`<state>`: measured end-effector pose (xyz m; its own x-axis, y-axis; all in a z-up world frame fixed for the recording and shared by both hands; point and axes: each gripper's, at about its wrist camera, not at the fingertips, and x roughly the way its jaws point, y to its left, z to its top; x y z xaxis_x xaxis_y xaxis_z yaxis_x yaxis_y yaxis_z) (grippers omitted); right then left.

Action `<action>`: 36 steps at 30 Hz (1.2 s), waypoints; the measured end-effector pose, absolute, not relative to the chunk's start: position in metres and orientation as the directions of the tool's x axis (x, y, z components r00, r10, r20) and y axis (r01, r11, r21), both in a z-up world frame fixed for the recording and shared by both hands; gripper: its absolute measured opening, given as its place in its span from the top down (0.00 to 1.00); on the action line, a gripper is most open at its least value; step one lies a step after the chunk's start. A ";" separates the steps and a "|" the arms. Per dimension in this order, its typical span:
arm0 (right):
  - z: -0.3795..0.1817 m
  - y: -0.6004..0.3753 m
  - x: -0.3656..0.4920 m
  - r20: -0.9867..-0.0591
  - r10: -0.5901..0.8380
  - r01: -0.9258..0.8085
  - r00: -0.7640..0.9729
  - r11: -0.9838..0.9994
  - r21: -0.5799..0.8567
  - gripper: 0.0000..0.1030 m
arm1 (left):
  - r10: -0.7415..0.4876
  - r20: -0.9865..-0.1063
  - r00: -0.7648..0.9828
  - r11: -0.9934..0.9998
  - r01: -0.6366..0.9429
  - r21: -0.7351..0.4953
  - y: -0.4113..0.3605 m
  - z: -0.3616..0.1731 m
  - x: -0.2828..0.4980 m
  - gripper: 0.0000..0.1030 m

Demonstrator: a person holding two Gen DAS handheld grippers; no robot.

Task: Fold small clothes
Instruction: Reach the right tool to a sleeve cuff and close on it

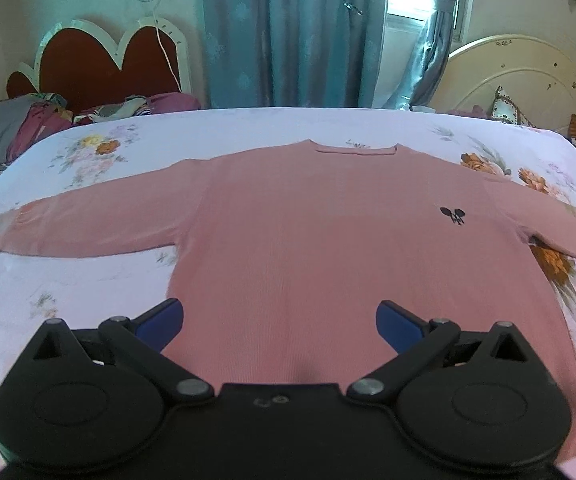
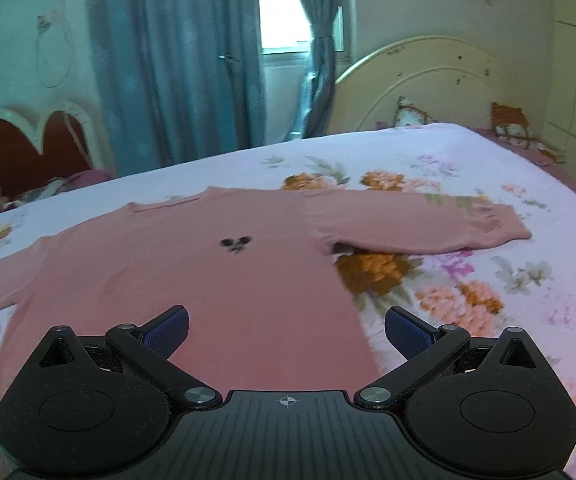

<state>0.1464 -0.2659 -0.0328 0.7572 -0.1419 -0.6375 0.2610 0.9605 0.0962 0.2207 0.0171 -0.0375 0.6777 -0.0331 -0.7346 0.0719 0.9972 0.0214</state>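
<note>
Lying flat | pink sweater (image 1: 288,232) | sleeves spread | black chest emblem (image 1: 453,215)

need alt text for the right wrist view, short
A pink long-sleeved top lies spread flat, front up, on a floral bedsheet, one sleeve stretched right. The open right claw hovers over its lower hem, holding nothing. Blue curtains and a cream headboard stand behind.

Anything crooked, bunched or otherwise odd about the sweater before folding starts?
Nothing stands out. The pink sweater lies flat on the floral sheet, front up, both sleeves spread sideways. Both tools are open above its hem, touching nothing.
</note>
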 end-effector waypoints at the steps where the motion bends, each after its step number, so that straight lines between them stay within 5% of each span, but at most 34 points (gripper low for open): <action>1: -0.034 -0.273 0.150 -0.637 -0.146 0.269 0.757 0.958 0.099 0.00 | -0.036 -0.734 0.678 0.997 0.072 0.017 0.017 -0.039 0.226 0.00; 17: -0.075 -0.414 0.243 -0.652 -0.199 0.342 0.731 0.934 0.099 0.00 | 0.031 -0.761 0.648 0.998 0.022 0.059 -0.044 -0.079 0.320 0.01; 36: -0.156 -0.624 0.272 -0.733 -0.395 0.698 0.553 0.701 0.149 0.01 | 0.053 -0.779 0.624 0.985 0.094 0.142 -0.115 -0.117 0.370 0.05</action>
<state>0.2720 -0.6239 -0.1565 0.5533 -0.3954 -0.7332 0.6977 0.7009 0.1485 0.3697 -0.1154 -0.1169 0.6242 0.0529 -0.7795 0.0941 0.9853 0.1423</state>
